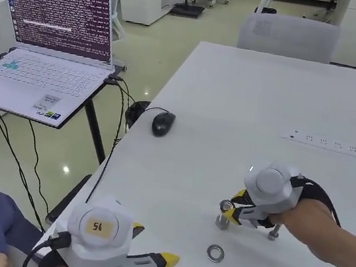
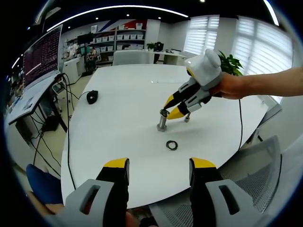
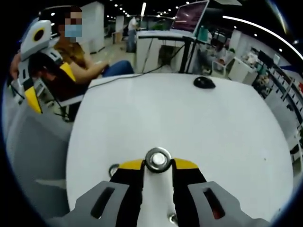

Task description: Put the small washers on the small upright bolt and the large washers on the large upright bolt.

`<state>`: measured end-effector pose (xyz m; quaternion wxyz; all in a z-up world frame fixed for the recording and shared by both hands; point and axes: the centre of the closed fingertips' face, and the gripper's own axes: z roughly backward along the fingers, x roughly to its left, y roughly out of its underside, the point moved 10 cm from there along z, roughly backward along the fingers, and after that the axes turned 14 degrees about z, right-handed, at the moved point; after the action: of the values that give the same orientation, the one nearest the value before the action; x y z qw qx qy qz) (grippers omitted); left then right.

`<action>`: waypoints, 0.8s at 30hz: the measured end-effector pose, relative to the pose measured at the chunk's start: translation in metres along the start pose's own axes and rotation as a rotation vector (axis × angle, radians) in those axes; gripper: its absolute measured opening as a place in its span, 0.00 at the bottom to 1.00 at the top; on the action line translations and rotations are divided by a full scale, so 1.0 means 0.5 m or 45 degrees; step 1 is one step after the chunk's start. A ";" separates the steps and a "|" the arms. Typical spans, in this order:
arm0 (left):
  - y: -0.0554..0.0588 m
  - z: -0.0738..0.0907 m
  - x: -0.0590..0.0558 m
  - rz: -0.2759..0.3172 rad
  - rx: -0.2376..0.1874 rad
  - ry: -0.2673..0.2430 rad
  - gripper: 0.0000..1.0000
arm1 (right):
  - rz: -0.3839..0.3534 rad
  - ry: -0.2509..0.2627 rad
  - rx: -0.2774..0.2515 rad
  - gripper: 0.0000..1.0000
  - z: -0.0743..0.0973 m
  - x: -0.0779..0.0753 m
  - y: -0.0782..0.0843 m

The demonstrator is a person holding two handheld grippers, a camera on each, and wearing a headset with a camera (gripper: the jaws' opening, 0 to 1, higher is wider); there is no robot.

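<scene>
On a stand off the table's (image 1: 235,102) left edge, at about 10 o'clock in the head view, sits an open laptop (image 1: 53,29). The left gripper (image 1: 154,253) hangs low at 7 o'clock over the near table edge. In the left gripper view (image 2: 160,164) its jaws stand wide apart with nothing between them. The loose washer (image 2: 172,145) lies flat on the table just beyond them, toward 12 o'clock and slightly to the right of the gap. A black mouse (image 1: 163,123) rests near the table's left edge, well apart from the work.

In the head view the loose washer (image 1: 215,252) lies at 6 o'clock of the large bolt (image 1: 223,221), near it but not touching. The bolt stands upright, and the gripped washer (image 1: 226,206) sits at its top. The right gripper (image 1: 233,210) reaches in from 3 o'clock. In the right gripper view (image 3: 157,165) its jaws are drawn narrow, one yellow tip on each side of the gripped washer (image 3: 157,159), whose hole is centred on the bolt's end. The small bolt (image 1: 274,234) stands upright at 3 o'clock of the large one, under the gripper's body
</scene>
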<state>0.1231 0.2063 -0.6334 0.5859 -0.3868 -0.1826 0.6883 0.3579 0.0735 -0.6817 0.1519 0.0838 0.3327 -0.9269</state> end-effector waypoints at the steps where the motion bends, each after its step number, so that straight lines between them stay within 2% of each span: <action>1: 0.001 0.000 0.000 0.001 0.000 0.000 0.50 | 0.000 -0.001 0.001 0.24 -0.001 -0.001 0.000; 11: 0.001 0.002 0.005 0.010 -0.002 -0.004 0.50 | 0.001 -0.024 0.033 0.24 -0.017 0.001 -0.001; 24: 0.004 0.005 0.012 0.015 0.004 -0.009 0.50 | -0.039 -0.057 0.110 0.24 -0.061 0.006 0.025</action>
<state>0.1198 0.2123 -0.6351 0.5816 -0.3846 -0.1814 0.6935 0.3608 0.0834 -0.7133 0.1413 0.0642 0.2901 -0.9443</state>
